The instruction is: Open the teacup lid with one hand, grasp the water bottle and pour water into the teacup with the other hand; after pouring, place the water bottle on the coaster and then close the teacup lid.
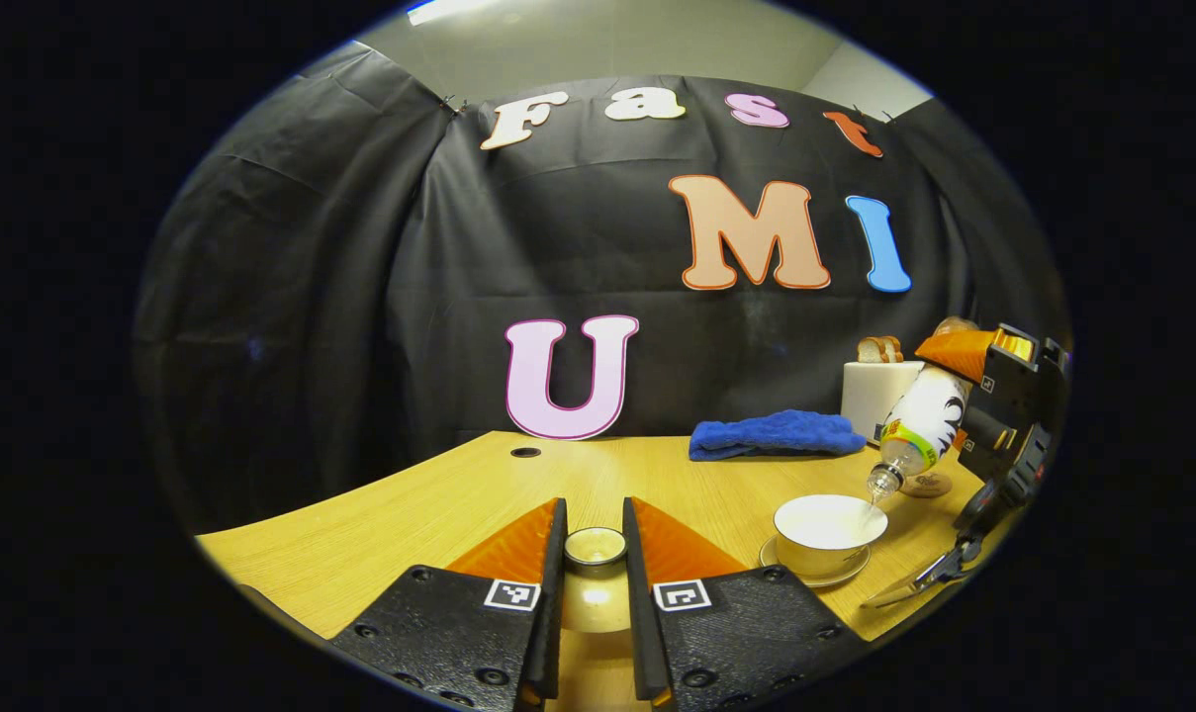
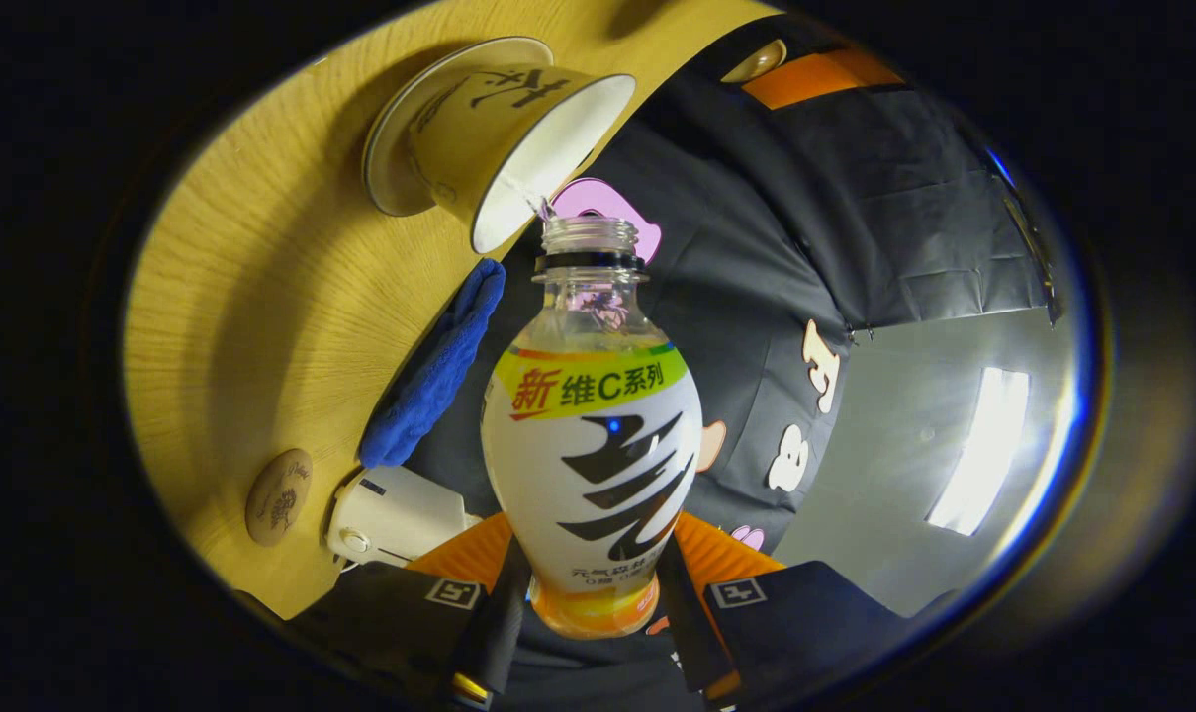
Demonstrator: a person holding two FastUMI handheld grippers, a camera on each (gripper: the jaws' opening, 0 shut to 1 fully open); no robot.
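left gripper (image 1: 595, 547) clamped on teacup lid (image 1: 595, 545), held above table (image 1: 439, 504) | right gripper (image 2: 592, 583) clamped on water bottle (image 2: 592, 465) | bottle tilted, mouth over teacup (image 1: 828, 531) on its saucer (image 1: 815, 574), water streaming in | coaster (image 2: 279, 496) beside toaster (image 2: 395, 514)

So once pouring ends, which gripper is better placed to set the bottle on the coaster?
The right gripper: its fingers already clamp the water bottle, tipped over the teacup, with the coaster nearby. The left gripper is busy holding the lid.
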